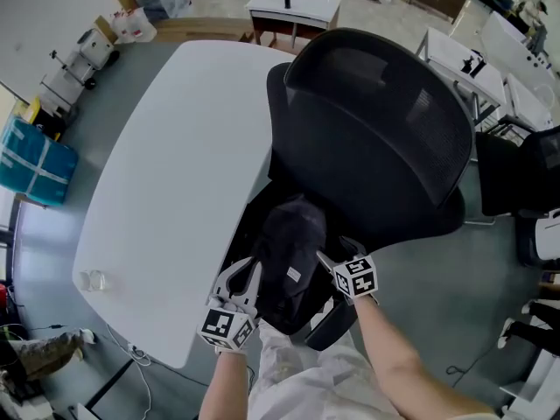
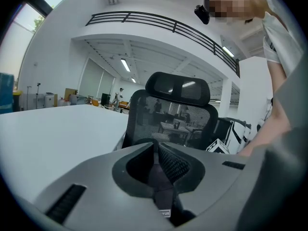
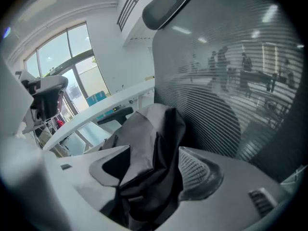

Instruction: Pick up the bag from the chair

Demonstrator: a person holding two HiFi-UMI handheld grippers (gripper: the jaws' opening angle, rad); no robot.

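Note:
A dark fabric bag [image 1: 293, 243] lies slumped on the seat of a black mesh-backed office chair [image 1: 376, 138]. My left gripper [image 1: 243, 276] is at the bag's left edge. In the left gripper view it [image 2: 156, 153] is shut on a fold of the bag's dark fabric [image 2: 163, 189], which carries a small label; the chair [image 2: 173, 114] stands behind. My right gripper [image 1: 331, 254] is at the bag's right side. In the right gripper view it [image 3: 154, 150] stands open, with the bag [image 3: 149, 138] bunched between its wide jaws and draped over the left one.
A large white table [image 1: 175, 164] runs along the chair's left, its edge close to the seat. A small clear object [image 1: 92, 280] sits near the table's front left. More black chairs [image 1: 525, 173] and white desks [image 1: 293, 5] stand at the right and back, and a blue bin [image 1: 35, 160] at far left.

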